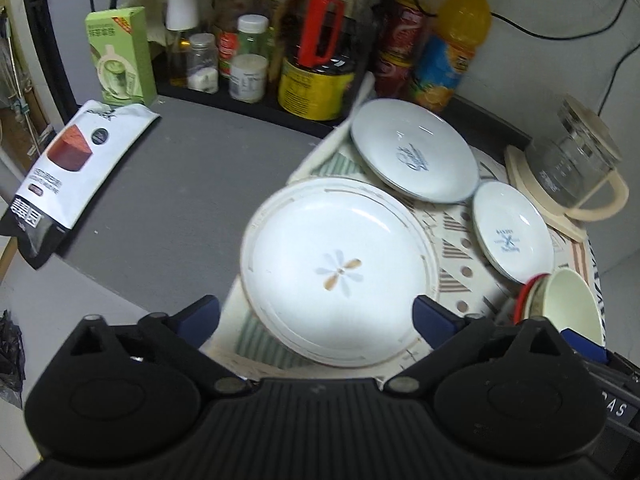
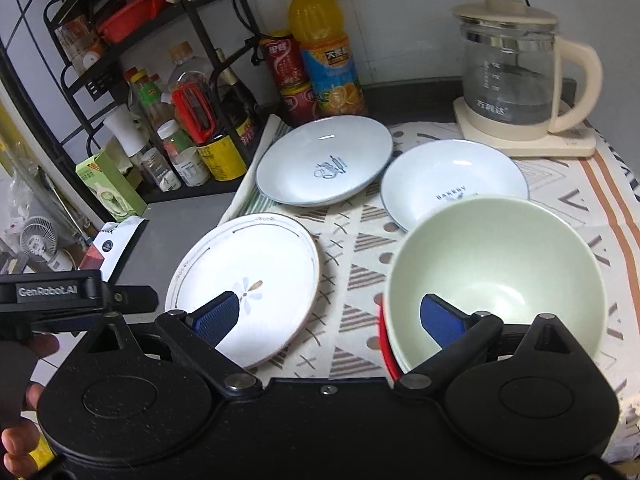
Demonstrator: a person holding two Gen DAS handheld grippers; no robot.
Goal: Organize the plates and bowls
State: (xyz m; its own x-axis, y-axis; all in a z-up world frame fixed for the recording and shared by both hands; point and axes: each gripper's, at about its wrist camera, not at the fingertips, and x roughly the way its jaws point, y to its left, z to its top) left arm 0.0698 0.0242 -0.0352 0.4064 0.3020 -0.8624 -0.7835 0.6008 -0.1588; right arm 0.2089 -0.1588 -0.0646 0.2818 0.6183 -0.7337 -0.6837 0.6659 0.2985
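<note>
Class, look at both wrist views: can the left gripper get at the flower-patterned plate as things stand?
Probably yes. The left gripper is open, its fingers either side of the flower-patterned plate, which lies uncovered on the patterned cloth. Nothing sits between them.

A grey counter (image 1: 192, 184) runs to a pale wall (image 2: 420, 20), where black cables (image 1: 560, 32) hang. A black metal shelf rack (image 2: 200, 20) stands at the left, beside white tiles (image 2: 28, 12). A patterned cloth (image 2: 580, 208) covers the counter's right part.
</note>
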